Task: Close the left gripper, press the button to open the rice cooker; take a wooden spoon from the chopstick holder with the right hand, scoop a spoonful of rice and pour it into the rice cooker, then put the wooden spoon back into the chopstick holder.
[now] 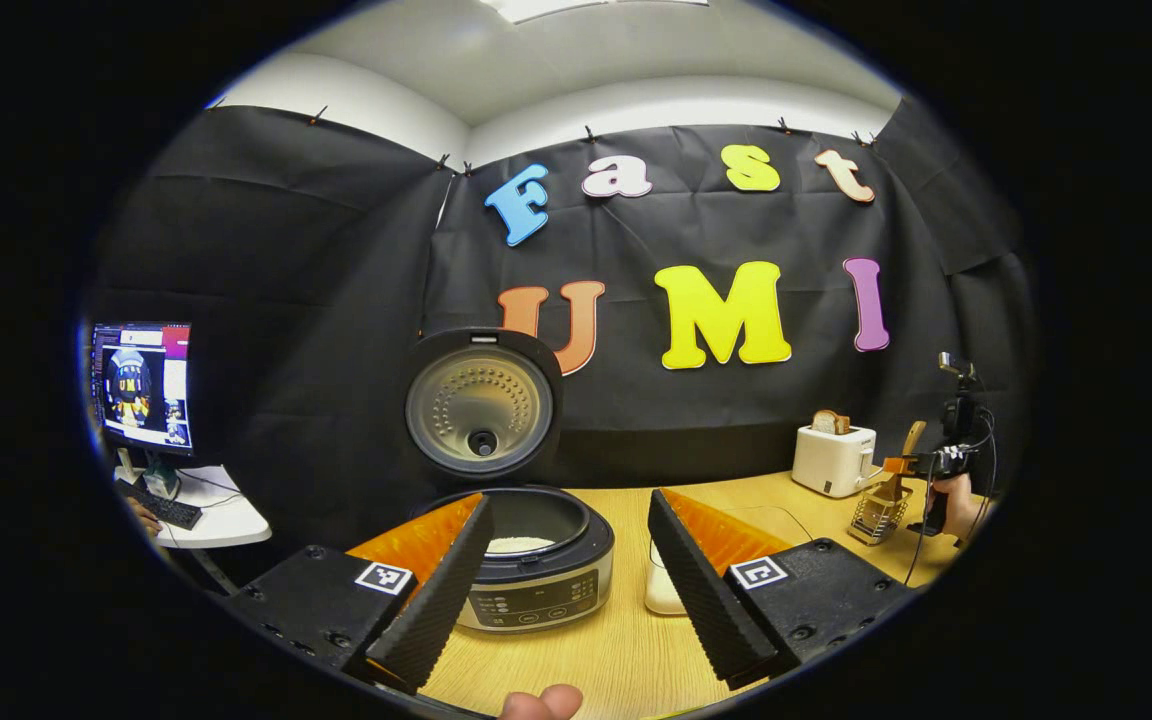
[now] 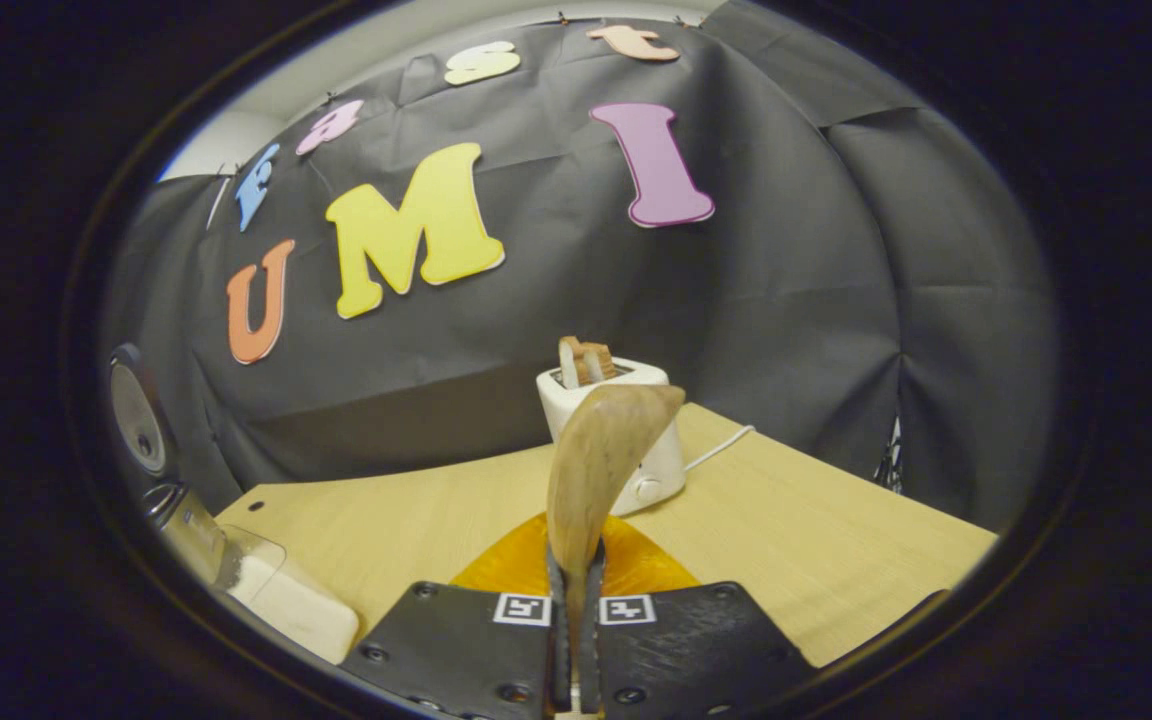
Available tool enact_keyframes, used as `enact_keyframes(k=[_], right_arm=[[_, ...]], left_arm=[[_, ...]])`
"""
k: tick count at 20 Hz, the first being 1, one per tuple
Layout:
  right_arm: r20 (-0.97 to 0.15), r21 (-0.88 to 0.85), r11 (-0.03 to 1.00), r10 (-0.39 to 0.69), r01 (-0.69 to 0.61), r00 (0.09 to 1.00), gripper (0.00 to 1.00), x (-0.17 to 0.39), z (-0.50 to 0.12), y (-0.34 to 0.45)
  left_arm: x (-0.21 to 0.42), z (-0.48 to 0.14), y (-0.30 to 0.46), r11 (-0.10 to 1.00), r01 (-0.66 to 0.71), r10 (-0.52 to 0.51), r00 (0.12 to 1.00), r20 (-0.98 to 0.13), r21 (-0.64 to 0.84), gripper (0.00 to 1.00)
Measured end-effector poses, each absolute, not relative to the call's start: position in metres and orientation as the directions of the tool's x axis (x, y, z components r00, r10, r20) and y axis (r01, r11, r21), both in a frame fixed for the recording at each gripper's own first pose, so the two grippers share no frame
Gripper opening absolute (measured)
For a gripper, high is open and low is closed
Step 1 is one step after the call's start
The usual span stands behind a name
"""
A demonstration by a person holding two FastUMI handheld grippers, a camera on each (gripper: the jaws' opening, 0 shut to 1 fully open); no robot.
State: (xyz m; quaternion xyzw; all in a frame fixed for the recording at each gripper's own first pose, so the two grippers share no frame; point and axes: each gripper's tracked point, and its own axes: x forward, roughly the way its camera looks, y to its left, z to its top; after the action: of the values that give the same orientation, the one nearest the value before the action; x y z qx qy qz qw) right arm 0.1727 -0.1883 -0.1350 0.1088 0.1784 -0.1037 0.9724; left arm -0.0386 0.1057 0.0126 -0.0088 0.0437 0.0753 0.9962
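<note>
Spoon clamped in the right hand-held gripper (image 2: pixel 576 600) — rice cooker (image 1: pixel 534 560) open.
Both fingers pinch the wooden spoon (image 2: pixel 596 470) by its handle, bowl up, before the toaster (image 2: pixel 636 440). The left hand-held gripper (image 1: pixel 566 580) stands spread wide, empty, facing the cooker — lid (image 1: pixel 481 402) raised, rice inside. The chopstick holder (image 1: pixel 878 515) sits near the surface's right edge.
</note>
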Motion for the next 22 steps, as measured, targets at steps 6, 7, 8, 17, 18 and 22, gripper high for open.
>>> enact_keyframes(k=[6, 7, 8, 17, 18, 22], right_arm=[[-0.307, 0.183, 0.951, -0.186, 0.249, 0.934, 0.19, 0.163, -0.111, -0.199], [-0.296, 0.192, 0.949, -0.187, 0.250, 0.937, 0.20, 0.162, -0.107, -0.202], [-0.288, 0.190, 0.947, -0.199, 0.259, 0.937, 0.29, 0.157, -0.103, -0.209], [-0.147, 0.133, 0.947, -0.272, 0.291, 0.951, 0.99, 0.109, -0.045, -0.237], [-0.131, 0.098, 0.954, -0.271, 0.285, 0.954, 0.94, 0.105, -0.037, -0.235], [-0.077, 0.027, 0.972, -0.229, 0.232, 0.970, 0.90, 0.080, -0.008, -0.216]], left_arm=[[-0.037, 0.012, 0.101, 0.989, -0.142, 0.137, 0.986, -0.094, -0.046, 0.99], [-0.038, 0.013, 0.099, 0.989, -0.139, 0.134, 0.987, -0.093, -0.053, 0.99], [-0.038, 0.014, 0.098, 0.988, -0.140, 0.135, 0.987, -0.089, -0.058, 0.99], [-0.030, 0.020, 0.070, 0.987, -0.152, 0.150, 0.988, -0.048, -0.058, 0.99], [-0.027, 0.018, 0.068, 0.986, -0.155, 0.152, 0.987, -0.051, -0.065, 0.99], [-0.010, 0.024, 0.075, 0.980, -0.181, 0.176, 0.982, -0.072, -0.085, 0.99]])
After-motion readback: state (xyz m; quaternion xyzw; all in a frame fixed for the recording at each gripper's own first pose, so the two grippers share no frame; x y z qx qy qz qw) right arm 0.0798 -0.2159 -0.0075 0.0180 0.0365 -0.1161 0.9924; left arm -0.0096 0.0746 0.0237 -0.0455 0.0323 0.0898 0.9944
